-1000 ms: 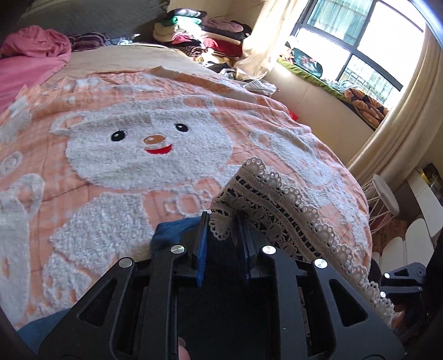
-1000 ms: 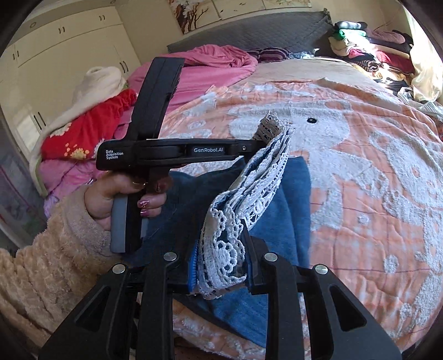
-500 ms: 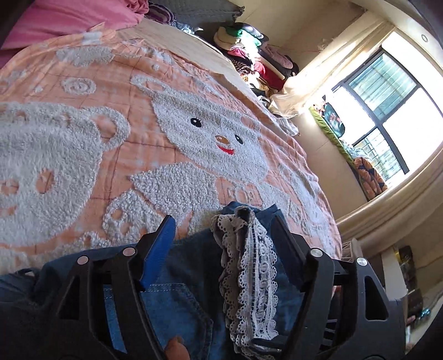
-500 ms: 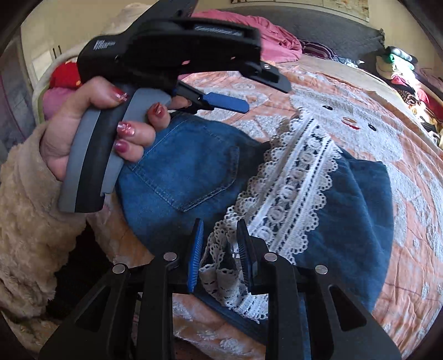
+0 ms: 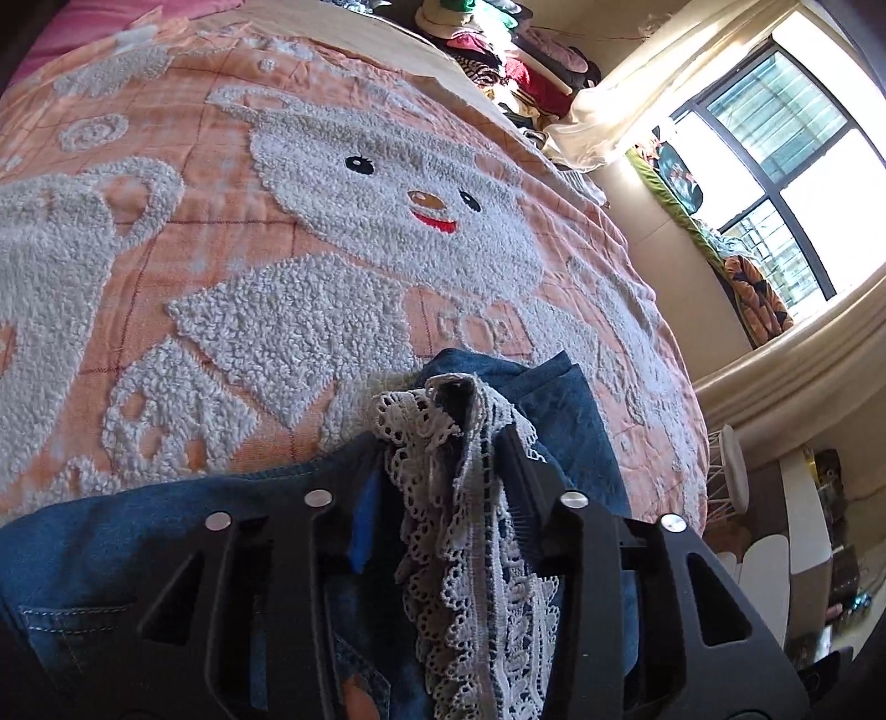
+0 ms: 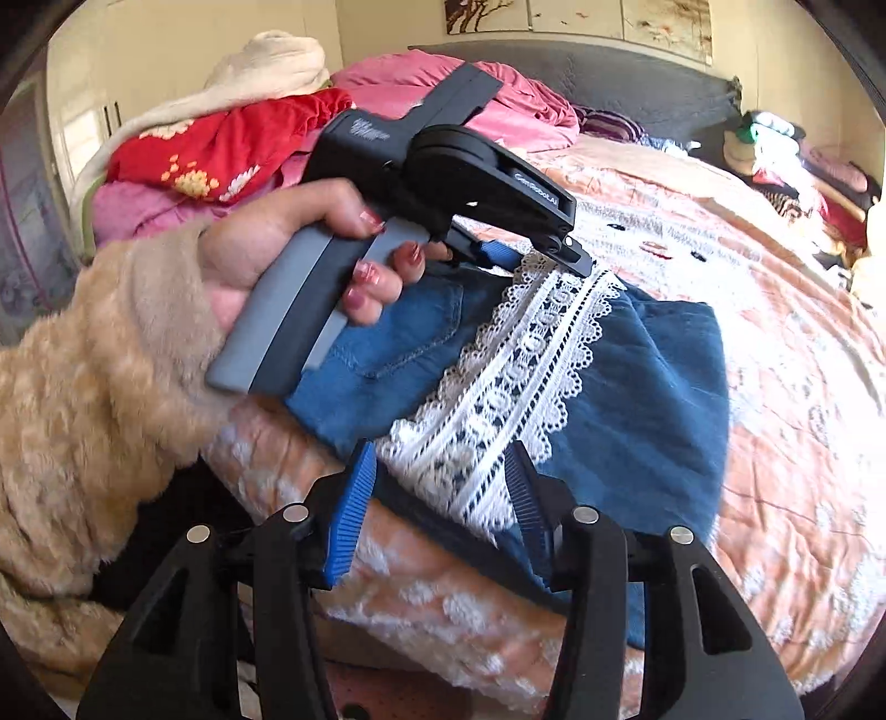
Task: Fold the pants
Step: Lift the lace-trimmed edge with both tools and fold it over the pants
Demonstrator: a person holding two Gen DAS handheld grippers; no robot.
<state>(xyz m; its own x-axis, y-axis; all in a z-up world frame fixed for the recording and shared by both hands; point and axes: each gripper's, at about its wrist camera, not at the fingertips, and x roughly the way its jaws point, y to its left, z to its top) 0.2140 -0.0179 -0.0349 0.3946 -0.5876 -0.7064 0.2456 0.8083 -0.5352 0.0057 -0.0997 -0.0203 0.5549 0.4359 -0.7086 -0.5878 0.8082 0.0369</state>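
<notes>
Blue denim pants (image 6: 653, 399) with a white lace hem (image 6: 515, 376) lie folded on the orange teddy-bear bedspread (image 6: 786, 343) near its front edge. My right gripper (image 6: 437, 487) is open, its jaws spread either side of the lace and no longer pinching it. My left gripper (image 5: 443, 459) is seen in the right wrist view (image 6: 531, 255) at the far end of the lace. In its own view the jaws sit close around bunched lace (image 5: 470, 498), and the denim (image 5: 565, 404) lies past them.
Piles of pink and red bedding (image 6: 221, 144) lie at the left by the headboard. Stacked clothes (image 5: 498, 50) sit at the bed's far corner. A window with curtains (image 5: 775, 138) and a white stool (image 5: 731, 465) stand to the right of the bed.
My right gripper has opened and let go of the lace hem. The pants have been laid down flat on the bedspread. My left gripper has closed in around the far end of the lace.
</notes>
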